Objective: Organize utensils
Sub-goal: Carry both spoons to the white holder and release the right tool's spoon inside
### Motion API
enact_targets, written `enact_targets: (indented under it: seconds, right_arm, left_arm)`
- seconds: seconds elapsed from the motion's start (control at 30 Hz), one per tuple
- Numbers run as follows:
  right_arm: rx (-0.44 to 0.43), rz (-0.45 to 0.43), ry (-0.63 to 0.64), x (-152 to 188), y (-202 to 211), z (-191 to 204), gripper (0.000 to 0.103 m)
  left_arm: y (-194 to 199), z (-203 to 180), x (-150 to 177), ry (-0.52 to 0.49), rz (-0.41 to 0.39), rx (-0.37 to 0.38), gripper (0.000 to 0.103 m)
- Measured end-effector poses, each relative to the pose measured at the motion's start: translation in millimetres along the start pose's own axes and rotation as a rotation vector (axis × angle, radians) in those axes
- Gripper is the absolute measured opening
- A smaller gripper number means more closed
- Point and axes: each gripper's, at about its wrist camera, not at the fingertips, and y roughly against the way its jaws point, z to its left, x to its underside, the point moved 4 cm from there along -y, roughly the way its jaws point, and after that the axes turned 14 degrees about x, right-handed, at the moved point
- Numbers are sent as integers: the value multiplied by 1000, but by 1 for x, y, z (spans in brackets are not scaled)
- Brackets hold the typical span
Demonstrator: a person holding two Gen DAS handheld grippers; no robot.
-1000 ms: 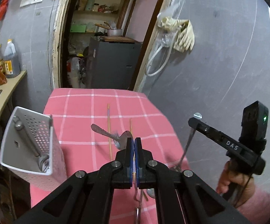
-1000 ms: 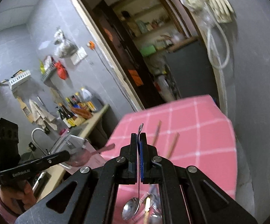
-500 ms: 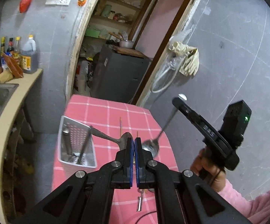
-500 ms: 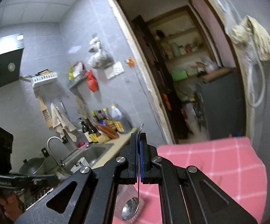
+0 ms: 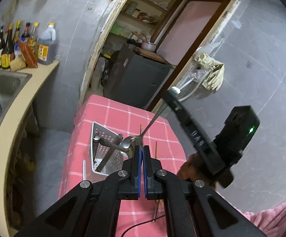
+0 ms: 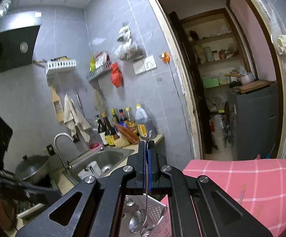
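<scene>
A white perforated utensil caddy (image 5: 103, 154) stands on the pink checked tablecloth (image 5: 123, 116), with a metal utensil (image 5: 96, 137) inside it. My left gripper (image 5: 141, 149) is shut on the bowl end of a metal spoon (image 5: 111, 145), whose handle reaches left over the caddy. My right gripper (image 6: 147, 144) is shut on the handle of a second spoon (image 6: 136, 221), which hangs bowl down over the caddy (image 6: 155, 210). In the left wrist view, that right gripper (image 5: 172, 93) comes in from the upper right, its spoon bowl (image 5: 127, 141) above the caddy's rim. Two chopsticks (image 5: 156, 150) lie on the cloth.
A counter with a steel sink (image 5: 2, 85) and several bottles (image 5: 26, 43) runs along the left. Behind the table, an open doorway shows a grey cabinet (image 5: 141, 79). A white stick (image 5: 84, 169) lies by the caddy. A person's hand (image 5: 192, 169) and pink sleeve are at the right.
Both grippers have risen and swung left with their spoons. The right gripper's spoon bowl, earlier beyond the table's right edge, now hangs over the caddy.
</scene>
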Motion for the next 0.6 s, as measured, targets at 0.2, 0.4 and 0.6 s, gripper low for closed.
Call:
enact_targets:
  seconds: [0.2,0.4,0.6]
  right_arm:
    - [22,47,-14,16,-15,-4,2]
    - [30,71,-40,25,-27,-12,3]
    - [17,93,-64,33,-36,-13,4]
  left_arm:
    - [-4,-2,-6,-19,31,3,2]
    - [-16,7,-6,11,68,14,3]
    - [-27,22,-4,40,87,-3,3]
